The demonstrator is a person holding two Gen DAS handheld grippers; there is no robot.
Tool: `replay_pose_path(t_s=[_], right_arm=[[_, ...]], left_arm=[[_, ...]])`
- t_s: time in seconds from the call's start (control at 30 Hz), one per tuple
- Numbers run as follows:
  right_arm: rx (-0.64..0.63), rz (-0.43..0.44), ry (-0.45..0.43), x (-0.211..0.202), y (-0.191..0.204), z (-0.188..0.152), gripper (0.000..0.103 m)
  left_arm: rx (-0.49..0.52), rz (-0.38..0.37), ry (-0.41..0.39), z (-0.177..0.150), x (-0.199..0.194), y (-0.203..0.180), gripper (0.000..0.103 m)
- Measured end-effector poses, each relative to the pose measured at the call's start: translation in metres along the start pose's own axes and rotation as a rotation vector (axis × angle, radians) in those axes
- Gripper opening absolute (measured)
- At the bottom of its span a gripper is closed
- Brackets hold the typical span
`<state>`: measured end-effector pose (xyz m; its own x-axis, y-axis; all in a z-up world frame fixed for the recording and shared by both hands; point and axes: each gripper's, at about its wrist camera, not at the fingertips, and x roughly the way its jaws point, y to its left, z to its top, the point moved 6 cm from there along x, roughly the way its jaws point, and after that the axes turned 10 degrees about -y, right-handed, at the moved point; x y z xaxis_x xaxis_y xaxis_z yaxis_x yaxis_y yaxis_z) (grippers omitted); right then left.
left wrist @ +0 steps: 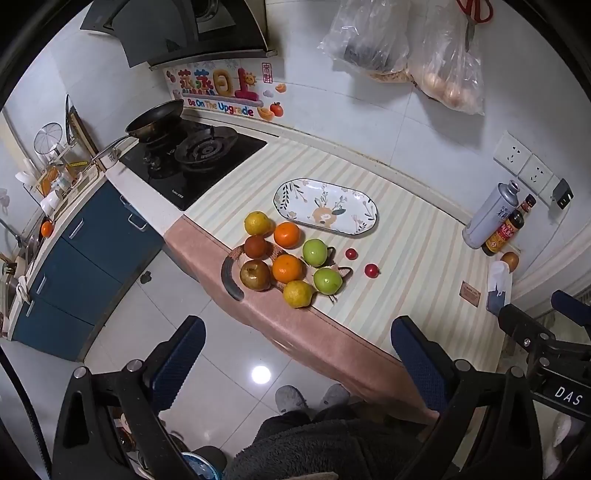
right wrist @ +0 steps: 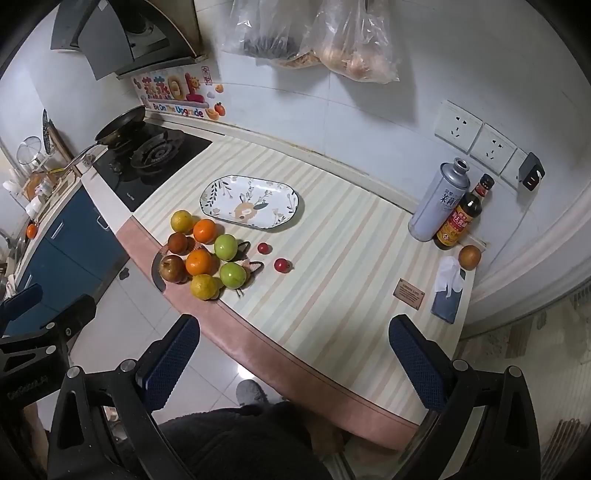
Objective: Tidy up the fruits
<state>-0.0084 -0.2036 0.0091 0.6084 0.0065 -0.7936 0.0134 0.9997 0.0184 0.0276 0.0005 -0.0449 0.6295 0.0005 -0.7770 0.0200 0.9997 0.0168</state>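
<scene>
Dark fleecy clothing of the person (left wrist: 295, 446) fills the bottom of both wrist views, with grey slippers (left wrist: 291, 398) on the glossy floor tiles just beyond. Both hand-held tools hang above the counter edge, angled steeply down. On the left gripper (left wrist: 295, 369) the blue-padded fingers (left wrist: 177, 365) stand wide apart with nothing between them; the right gripper (right wrist: 291, 365) is spread just as wide and equally empty, and it shows at 3 o'clock in the left view.

Past the pink counter edge lies a striped mat (right wrist: 332, 266). At about 11 o'clock from the right gripper sits the fruit cluster, crowded over a small woven basket (left wrist: 255, 258) near the counter's front edge: two oranges (left wrist: 287, 235), two yellow-green citrus fruits (left wrist: 257, 222), two green apples (left wrist: 314, 252) and two brownish-red fruits (left wrist: 255, 275) whose kind I cannot tell. They sit touching one another. Two small red fruits (left wrist: 371, 270) lie apart on the mat at 3 o'clock from the cluster. An empty oval patterned plate (left wrist: 295, 192) rests just beyond the cluster at 12 o'clock.

Farther off, at 2 o'clock, a grey canister (right wrist: 439, 201) and a dark sauce bottle (right wrist: 461, 218) stand side by side against the wall, with one more brownish round fruit (right wrist: 470, 257) and a tissue pack (right wrist: 448, 295) near them. A gas stove (left wrist: 195, 162) with a frying pan (left wrist: 155, 120) sits at 10 o'clock. Plastic bags (right wrist: 332, 33) hang on the tiled wall at 12 o'clock.
</scene>
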Motion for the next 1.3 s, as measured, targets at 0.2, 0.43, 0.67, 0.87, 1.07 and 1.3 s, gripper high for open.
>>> replay_pose_path(t_s=[0.2, 0.43, 0.67, 0.87, 1.07, 1.3], right_arm=[[0.006, 0.005, 0.001, 0.002, 0.004, 0.002, 0.103], [0.008, 0.013, -0.001, 0.004, 0.008, 0.005, 0.103], [0.008, 0.021, -0.013, 0.002, 0.009, 0.007, 0.103], [0.006, 0.022, -0.019, -0.001, 0.012, 0.007, 0.103], [0.007, 0.023, -0.019, -0.001, 0.011, 0.008, 0.103], [0.003, 0.026, -0.02, -0.002, 0.013, 0.01, 0.103]], left_arm=[[-0.004, 0.0, -0.002, 0.008, 0.002, 0.002, 0.103], [-0.004, 0.002, -0.006, 0.009, 0.002, 0.006, 0.103], [-0.005, 0.001, -0.017, 0.01, 0.001, 0.01, 0.103], [-0.004, 0.001, -0.023, 0.01, 0.0, 0.011, 0.103], [-0.009, 0.001, -0.021, 0.014, -0.001, 0.011, 0.103], [-0.011, 0.001, -0.022, 0.016, -0.001, 0.012, 0.103]])
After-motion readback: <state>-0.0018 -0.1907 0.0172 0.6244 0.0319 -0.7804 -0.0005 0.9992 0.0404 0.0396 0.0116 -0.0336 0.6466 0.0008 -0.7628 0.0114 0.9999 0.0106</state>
